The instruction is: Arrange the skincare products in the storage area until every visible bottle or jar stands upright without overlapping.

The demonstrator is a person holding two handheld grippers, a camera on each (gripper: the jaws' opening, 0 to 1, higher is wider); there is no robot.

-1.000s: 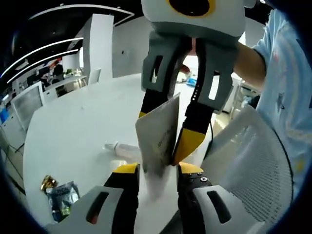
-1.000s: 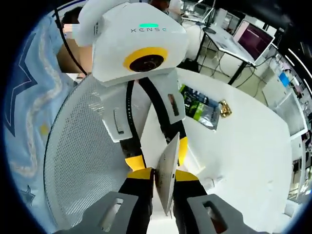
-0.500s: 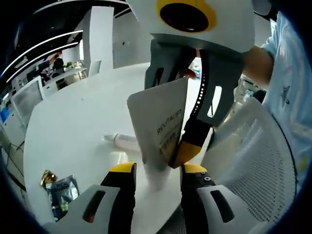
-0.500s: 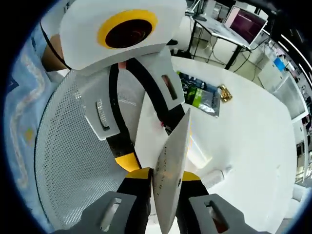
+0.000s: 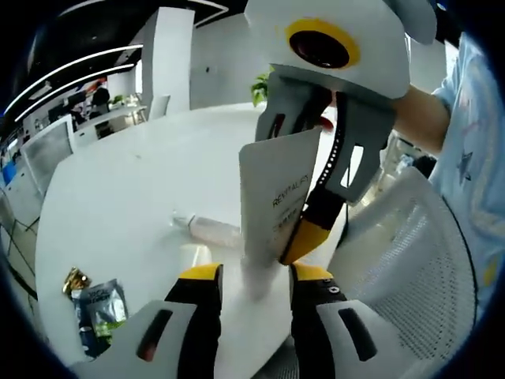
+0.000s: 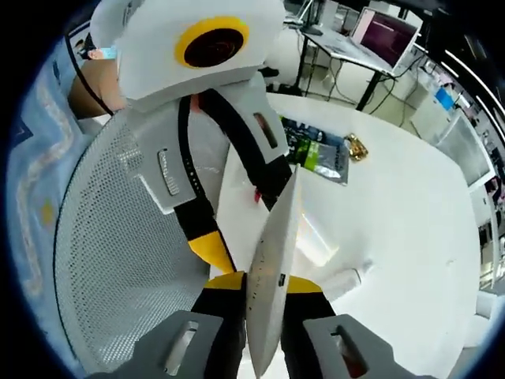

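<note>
While the right gripper [image 6: 256, 288] pinches the lower edge of a flat white sachet [image 6: 271, 272] between its yellow-tipped jaws, the left gripper [image 5: 252, 276] stands with its jaws spread to either side of the sachet's bottom end, and whether they touch it cannot be told. Compared with a second ago, the sachet has turned from an edge-on tilt to a nearly upright pose, so that its printed face [image 5: 278, 201] is readable in the left gripper view. The change suggests the two tools are passing or re-orienting the packet in mid-air above the table, a step preliminary to setting it down; the arrangement itself appears hardly begun.

Just beyond the jaws, a white perforated mesh basket [image 6: 102, 260] sits beside the person, presumably the storage area, with the sachet held just beside its rim. Farther out, on the white round table [image 5: 118, 197], a small white tube [image 5: 207, 229] lies on its side, well apart from the basket, and a dark foil pouch [image 6: 319, 154] with a gold-wrapped item [image 6: 357, 146] next to it lies near the table's far edge. Both lying products would need attention later.
</note>
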